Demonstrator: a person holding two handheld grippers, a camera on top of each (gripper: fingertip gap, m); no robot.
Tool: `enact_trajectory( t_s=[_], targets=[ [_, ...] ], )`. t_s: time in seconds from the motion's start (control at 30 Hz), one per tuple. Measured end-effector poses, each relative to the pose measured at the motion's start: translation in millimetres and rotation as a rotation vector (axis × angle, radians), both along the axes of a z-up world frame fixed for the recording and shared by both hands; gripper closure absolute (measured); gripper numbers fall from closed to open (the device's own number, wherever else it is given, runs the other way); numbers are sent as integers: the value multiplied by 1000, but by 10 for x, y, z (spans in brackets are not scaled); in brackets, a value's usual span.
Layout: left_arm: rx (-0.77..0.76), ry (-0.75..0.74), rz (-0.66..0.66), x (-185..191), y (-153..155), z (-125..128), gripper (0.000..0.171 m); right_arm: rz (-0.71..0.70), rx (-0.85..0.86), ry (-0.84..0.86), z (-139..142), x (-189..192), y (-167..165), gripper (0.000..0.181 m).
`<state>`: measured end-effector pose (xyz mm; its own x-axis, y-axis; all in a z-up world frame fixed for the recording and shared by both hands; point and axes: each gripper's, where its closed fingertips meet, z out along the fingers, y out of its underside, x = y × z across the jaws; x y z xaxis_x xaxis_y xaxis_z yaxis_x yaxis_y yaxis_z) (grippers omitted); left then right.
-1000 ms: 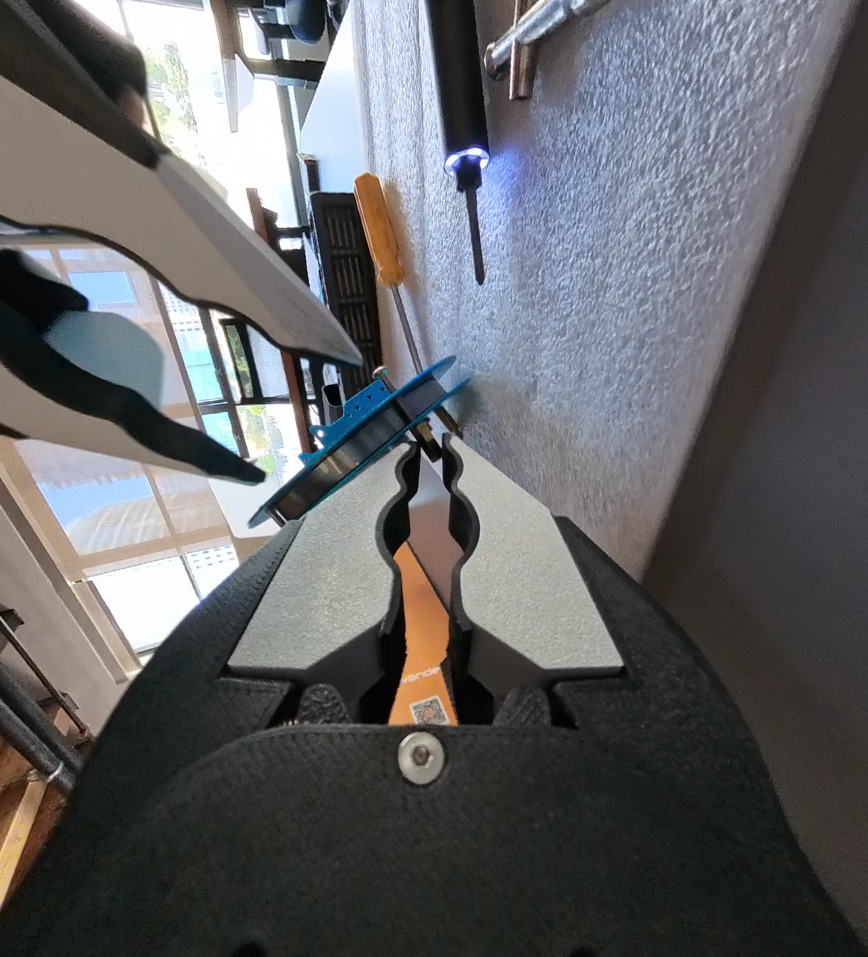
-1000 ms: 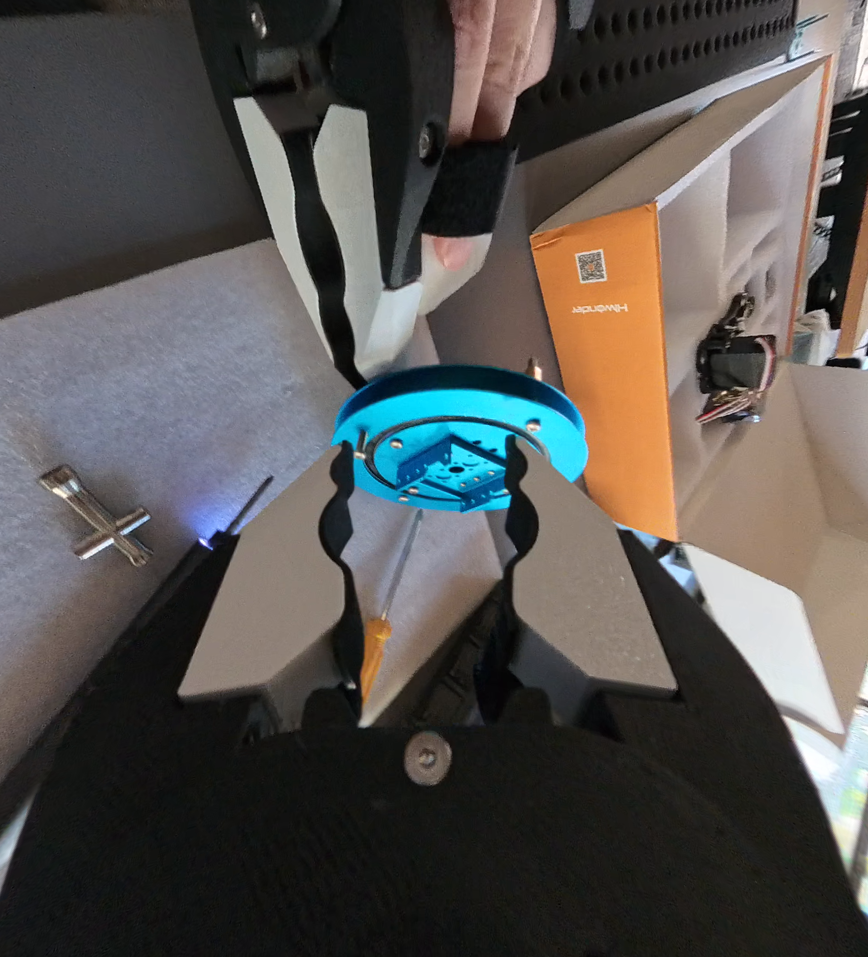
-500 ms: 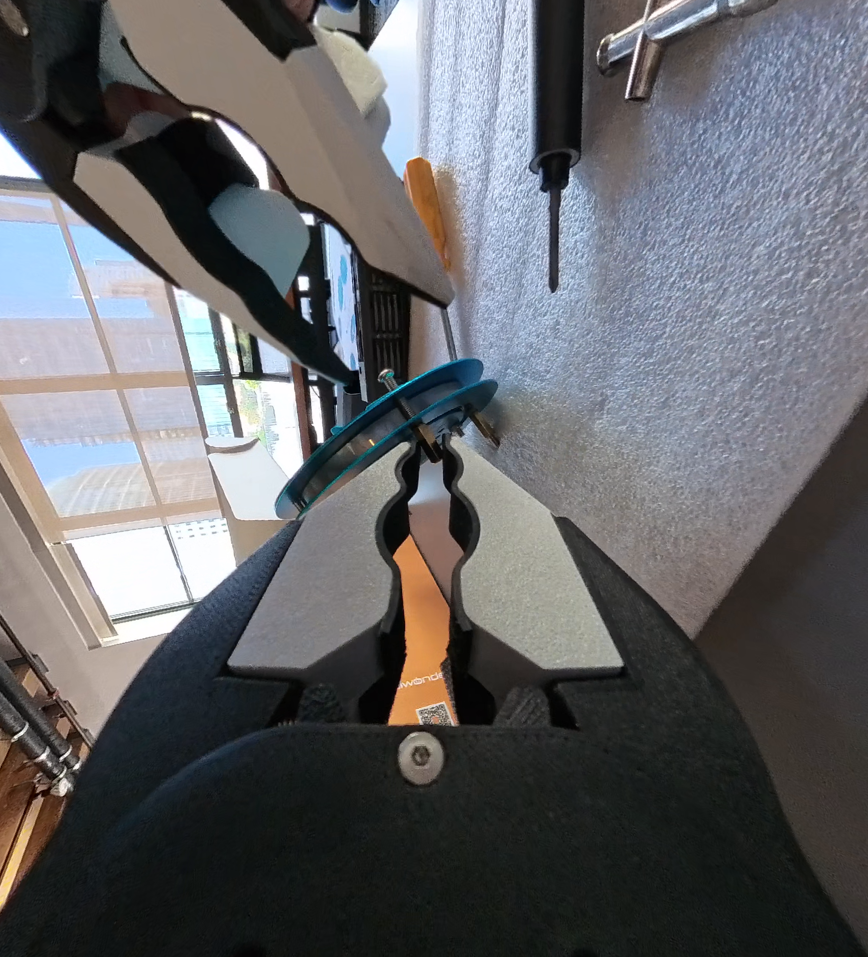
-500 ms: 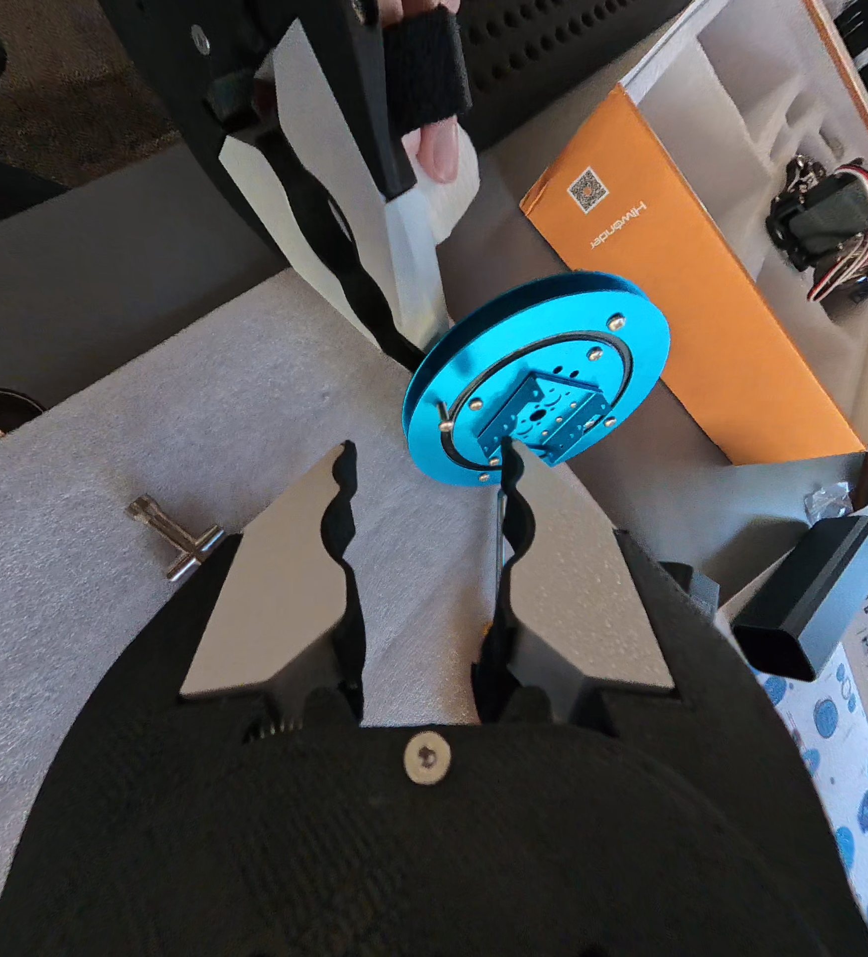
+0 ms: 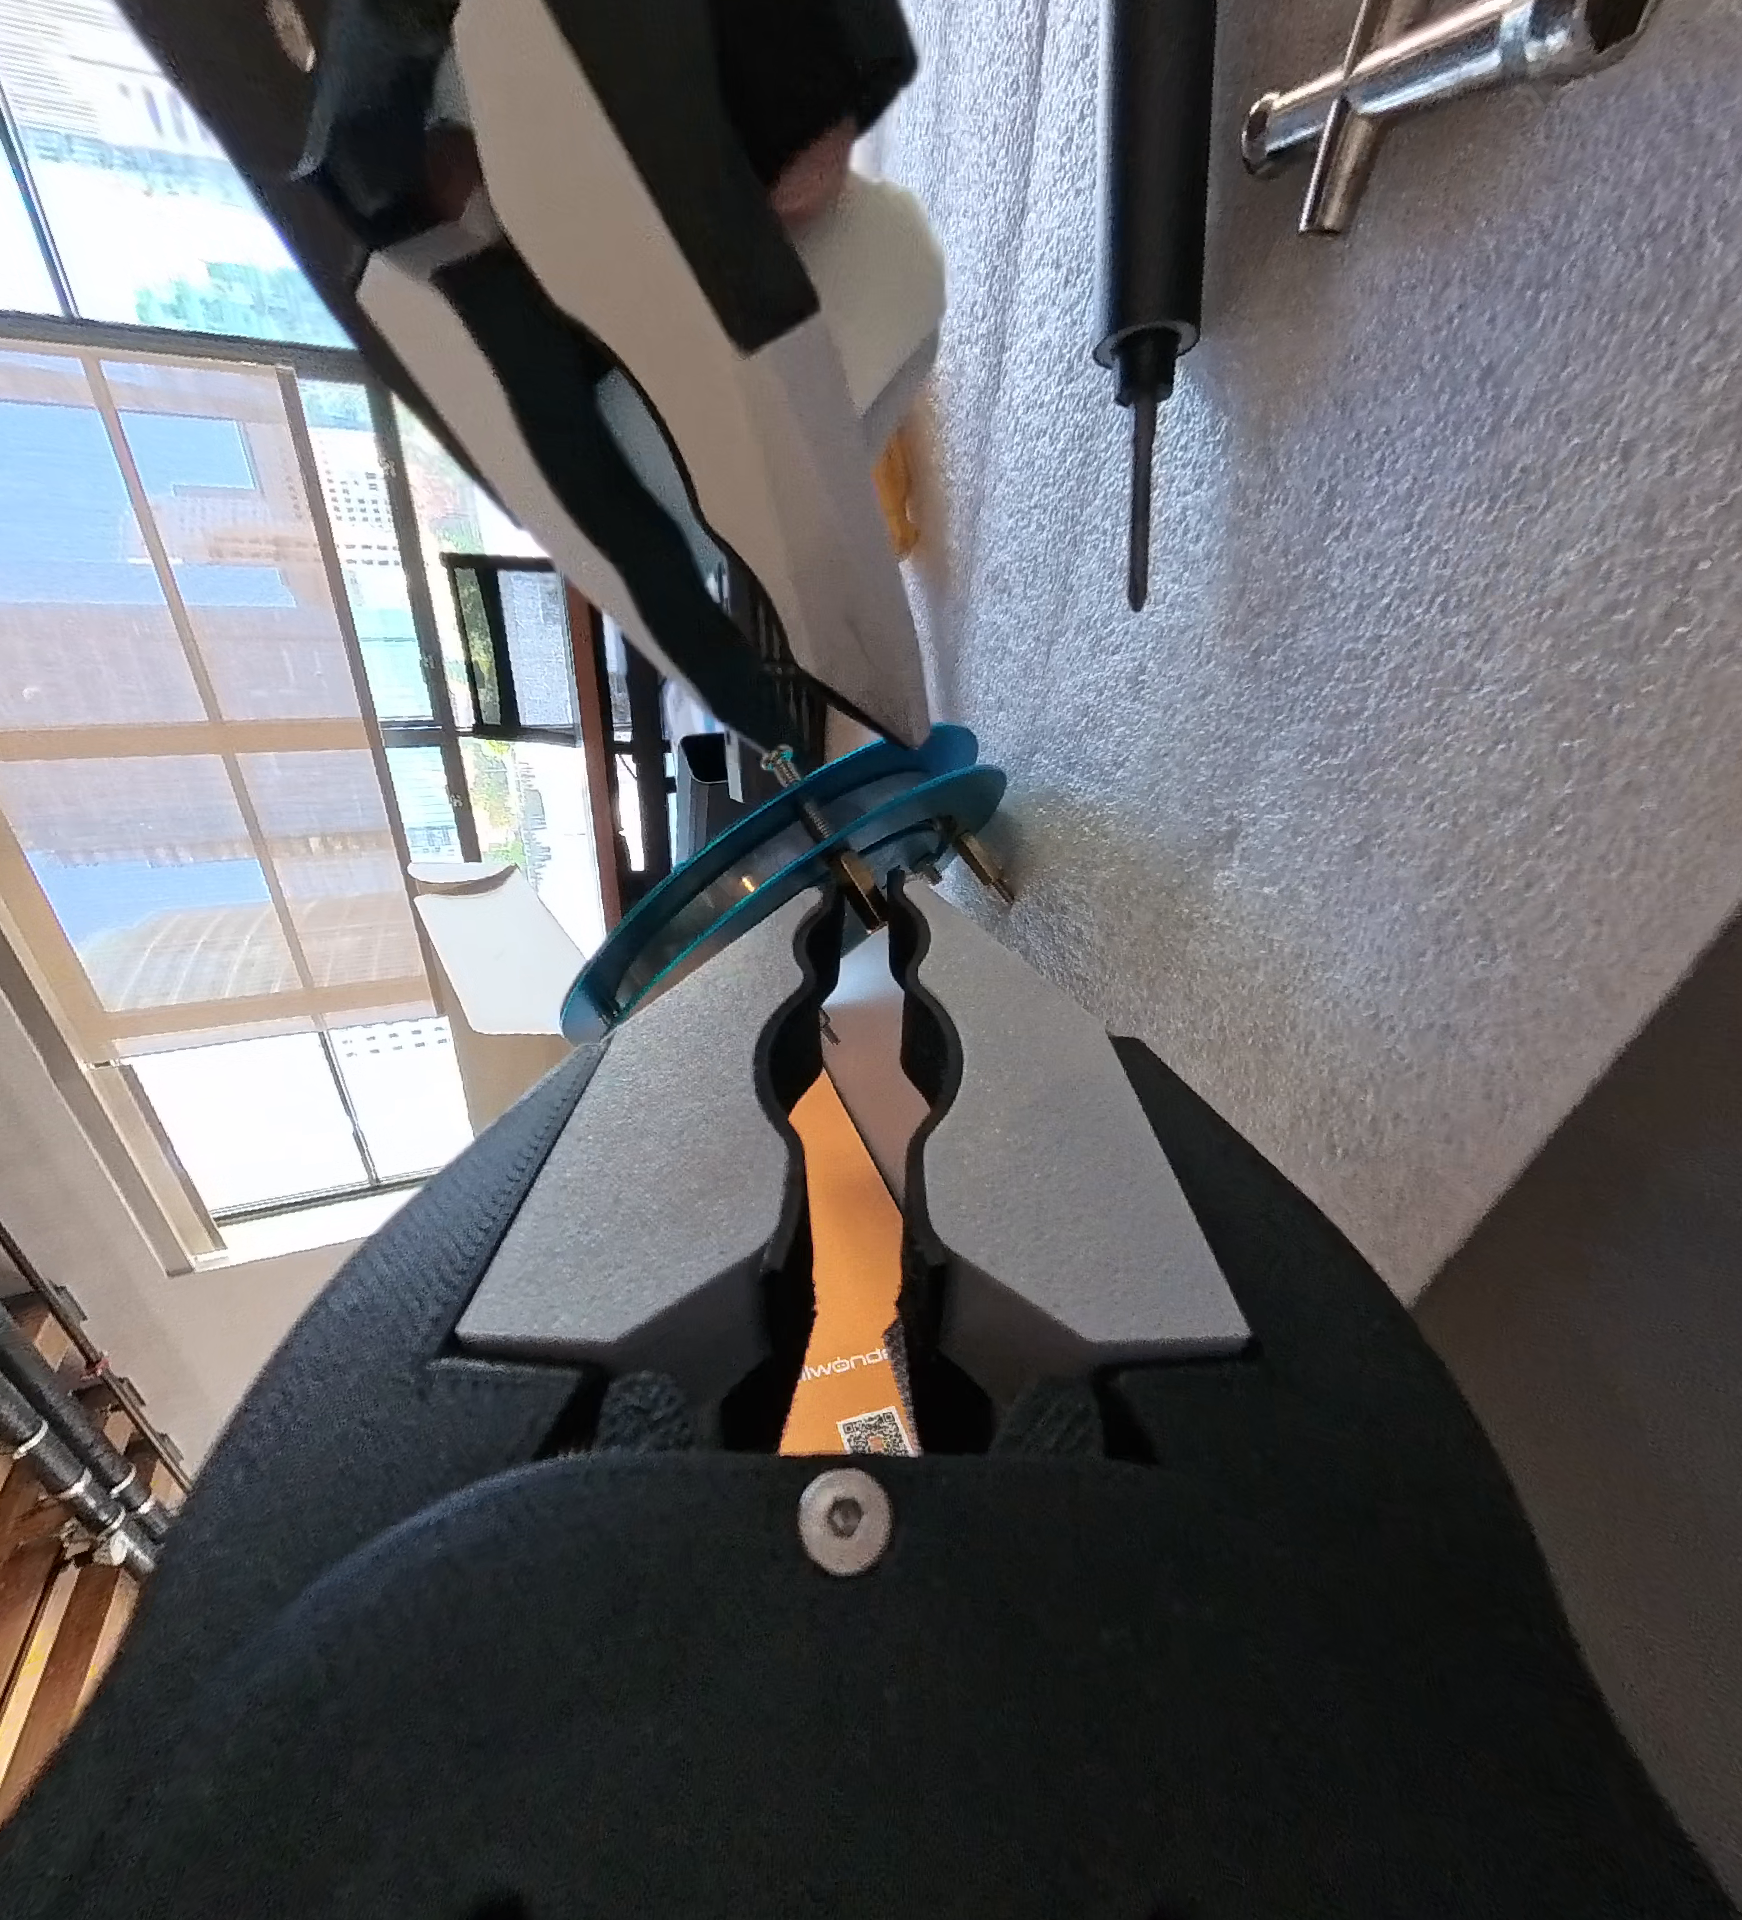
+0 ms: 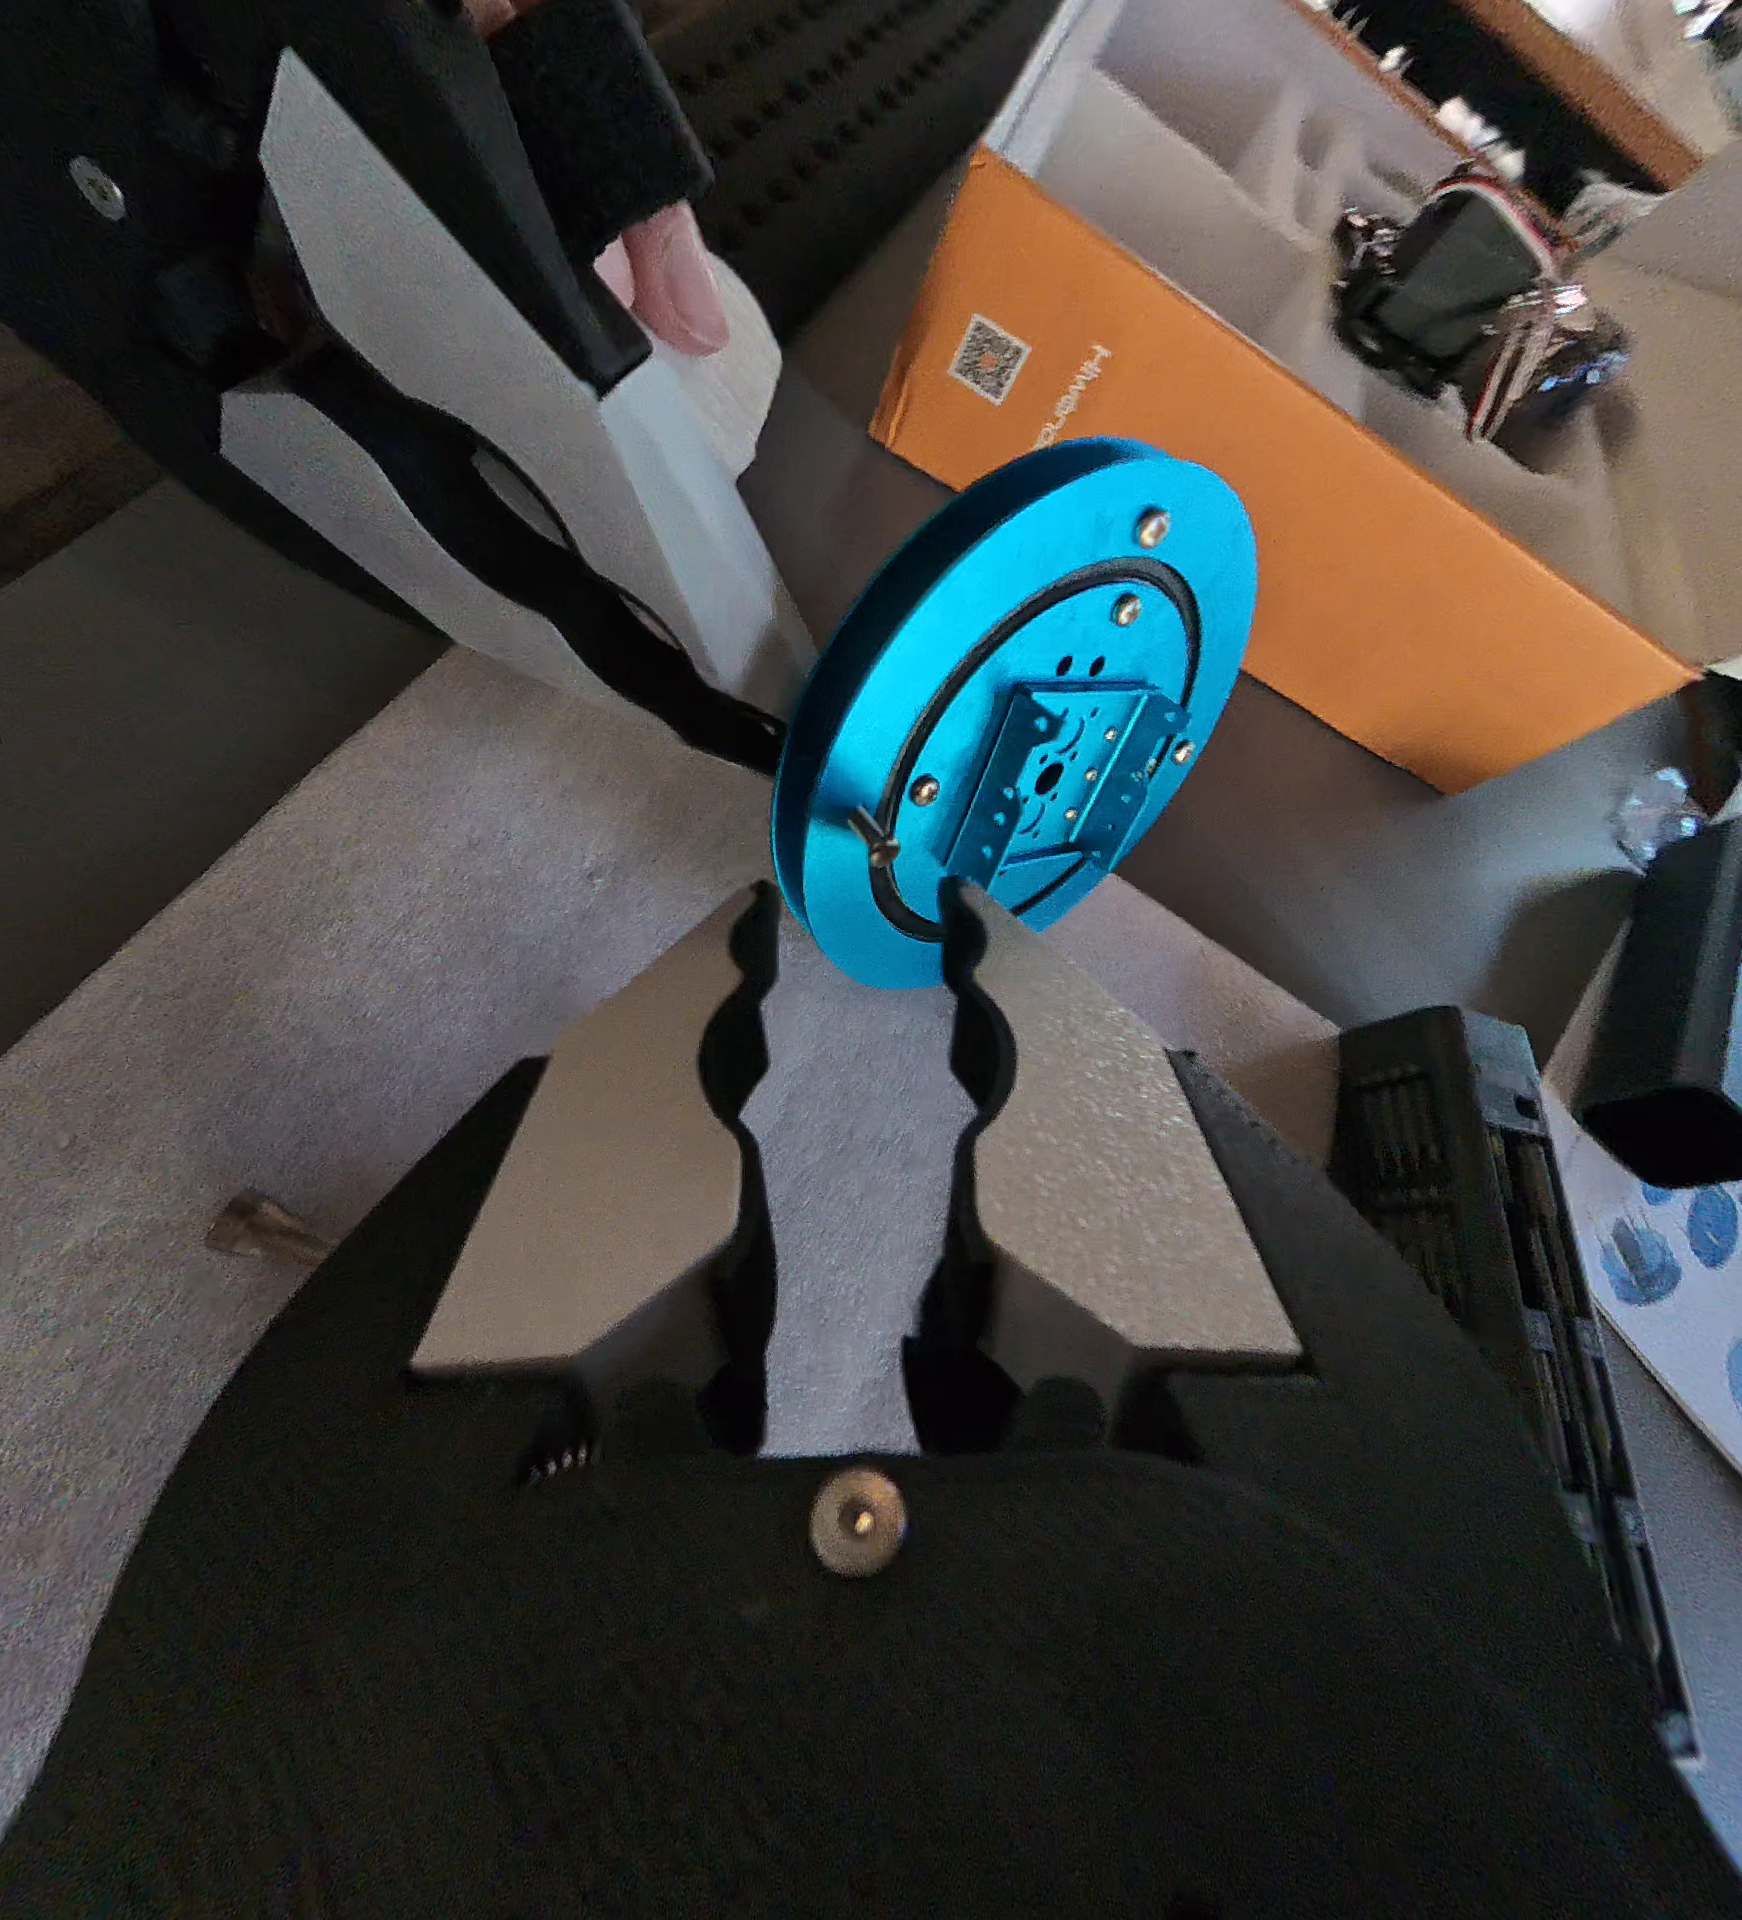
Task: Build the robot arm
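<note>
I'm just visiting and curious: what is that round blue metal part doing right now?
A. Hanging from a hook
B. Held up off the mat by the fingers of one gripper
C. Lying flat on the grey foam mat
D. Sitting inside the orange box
B: the blue disc stands on edge above the grey foam mat, with the left gripper closed on a brass post on its underside.

The blue disc assembly (image 6: 1012,717) ahead of the right gripper's (image 6: 862,904) fingertips looks like anodised metal — smooth, satin, with bright steel screws. The fingers (image 6: 597,1174) are matt, grainy grey plastic. Beneath them the mat (image 6: 327,935) is rough white foam; beyond, the orange box (image 6: 1262,540) is smooth card.
</note>
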<state>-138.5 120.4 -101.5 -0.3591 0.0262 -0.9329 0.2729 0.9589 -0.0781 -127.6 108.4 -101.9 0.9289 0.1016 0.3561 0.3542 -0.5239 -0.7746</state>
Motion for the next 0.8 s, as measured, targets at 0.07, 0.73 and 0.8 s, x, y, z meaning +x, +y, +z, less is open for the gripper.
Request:
enact_trajectory(
  t_s=[0.07, 0.73, 0.8],
  targets=[
    [-2, 0, 5, 2, -4, 3, 165, -51, 43, 10, -18, 6, -17, 162],
    [-543, 156, 163, 144, -12, 144, 167, -407, 151, -109, 77, 141, 29, 180],
    [-601, 151, 178, 153, 1, 172, 167, -409, 165, -101, 105, 137, 41, 181]
  ],
)
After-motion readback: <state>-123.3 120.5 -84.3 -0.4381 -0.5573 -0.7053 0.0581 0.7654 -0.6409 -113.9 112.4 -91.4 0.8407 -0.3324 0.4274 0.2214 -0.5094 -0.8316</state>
